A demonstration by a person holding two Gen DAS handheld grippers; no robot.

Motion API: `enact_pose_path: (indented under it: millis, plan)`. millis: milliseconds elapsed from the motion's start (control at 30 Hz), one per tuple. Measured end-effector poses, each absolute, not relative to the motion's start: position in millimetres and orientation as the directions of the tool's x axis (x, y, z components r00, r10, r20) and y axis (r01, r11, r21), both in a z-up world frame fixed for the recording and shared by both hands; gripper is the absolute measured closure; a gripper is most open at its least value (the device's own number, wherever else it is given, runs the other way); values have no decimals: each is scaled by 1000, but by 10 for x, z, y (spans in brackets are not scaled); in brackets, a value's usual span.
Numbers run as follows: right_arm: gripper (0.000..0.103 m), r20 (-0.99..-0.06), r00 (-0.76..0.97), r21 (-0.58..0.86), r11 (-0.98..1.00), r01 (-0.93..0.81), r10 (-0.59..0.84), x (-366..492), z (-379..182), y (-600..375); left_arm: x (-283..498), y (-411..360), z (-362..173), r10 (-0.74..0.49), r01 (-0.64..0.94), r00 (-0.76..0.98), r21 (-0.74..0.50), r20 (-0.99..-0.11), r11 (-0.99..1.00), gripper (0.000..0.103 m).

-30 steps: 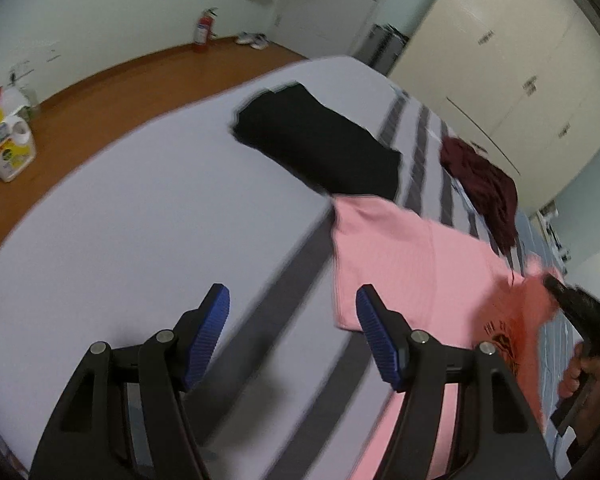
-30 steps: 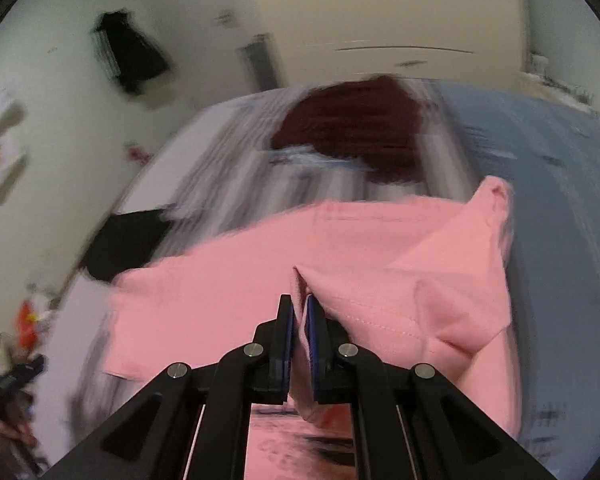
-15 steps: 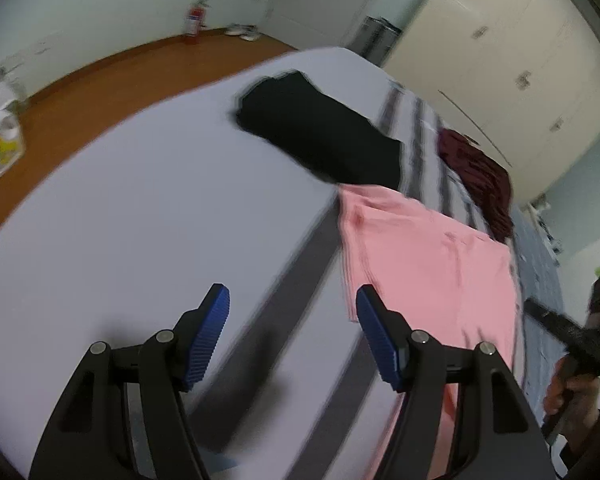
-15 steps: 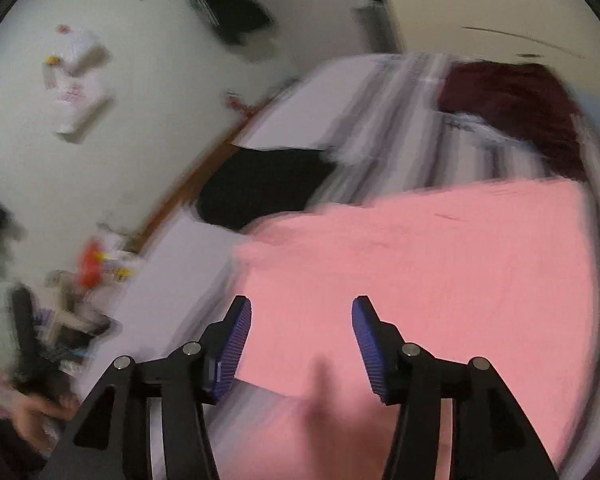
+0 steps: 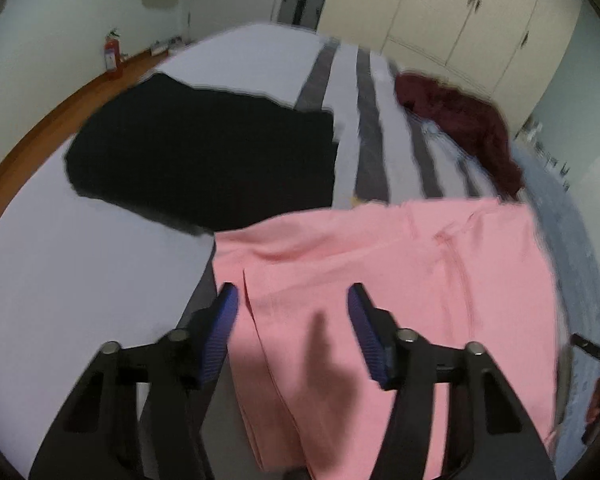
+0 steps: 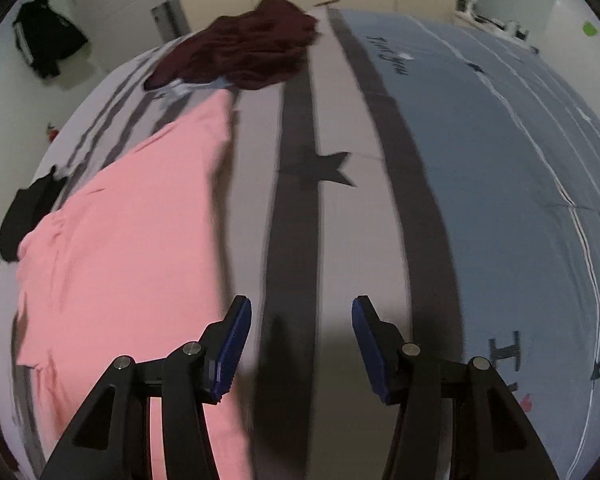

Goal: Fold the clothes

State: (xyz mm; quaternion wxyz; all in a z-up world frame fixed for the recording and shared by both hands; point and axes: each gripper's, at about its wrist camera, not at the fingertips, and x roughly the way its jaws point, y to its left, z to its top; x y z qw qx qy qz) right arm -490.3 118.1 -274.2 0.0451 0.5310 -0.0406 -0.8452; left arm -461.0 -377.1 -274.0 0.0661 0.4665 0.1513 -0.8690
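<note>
Item one: pink cotton garment (image 5: pixel 380 280), folded flat with doubled edges showing along its left side, lying on the bed with the grey-and-white striped cover (image 5: pixel 80 288); in the right wrist view the same pink garment (image 6: pixel 132 240) occupies the left part of the bed, its right edge running alongside a dark grey stripe (image 6: pixel 296 220). Item two: black folded garment (image 5: pixel 204 152), flat on the white part of the cover, beyond the pink one and touching or just overlapped by its far left corner. Item three: dark maroon crumpled garment (image 5: pixel 464 124), unfolded, in a heap near the far end of the bed; also seen in the right wrist view (image 6: pixel 244 48), just beyond the far corner of the pink garment. Item four: left tool (image 5: pixel 292 332), black frame with blue ribbed pads, fingers spread wide, holding nothing, poised above the near left portion of the pink garment. Item five: right tool (image 6: pixel 300 344), same build, fingers spread wide and empty, above the striped cover just beside the pink garment's right edge. Surroundings: cream wardrobe doors (image 5: pixel 460 12) behind the bed; red fire extinguisher (image 5: pixel 111 54) standing on the wooden floor by the wall; blue-grey printed section of the cover (image 6: pixel 500 160) to the right.
</note>
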Motion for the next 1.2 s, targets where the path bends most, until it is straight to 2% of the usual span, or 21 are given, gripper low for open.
enact_pose_path:
  millis: [233, 267, 300, 400, 533, 700, 933, 1033, 1133, 1200]
  plan:
    - [54, -880, -445, 161, -986, 52, -167, -4937, -2850, 1084, -4742, -3815, -2972, 35, 281, -520, -210, -854, -936, 61]
    - [54, -877, -446, 165, -984, 66, -177, -4955, -2849, 1035, -4742, -3810, -2973, 32, 277, -527, -207, -850, -938, 68]
    - [54, -875, -447, 168, -982, 81, -187, -4975, -2847, 984, -4742, -3796, -2968, 32, 264, -533, -202, -845, -943, 83]
    - [54, -869, -443, 188, -975, 118, -221, -5093, -2860, 777, -4760, -3781, -2944, 41, 246, -543, -206, -839, -947, 100]
    - [54, -854, -450, 204, -963, 173, -262, -5316, -2851, 444, -4775, -3796, -2853, 37, 229, -559, -197, -828, -953, 101]
    - [54, -840, -466, 183, -954, 238, -277, -5688, -2839, -8, -4716, -3857, -2427, 46, 182, -642, -210, -765, -961, 102]
    - [54, -844, -463, 184, -957, 224, -271, -6185, -2844, -383, -4535, -4174, -2112, 26, 196, -679, -215, -734, -957, 102]
    - [54, -847, -465, 170, -960, 224, -258, -6283, -2841, -468, -4480, -4377, -2280, -23, 273, -651, -206, -759, -940, 102]
    - [54, -854, -454, 165, -961, 224, -252, -6360, -2885, -519, -4557, -4566, -2669, -30, 348, -556, -199, -831, -916, 100]
    - [54, -860, -445, 169, -962, 214, -250, -6393, -2925, -514, -4583, -4583, -2789, -16, 370, -505, -199, -863, -907, 95]
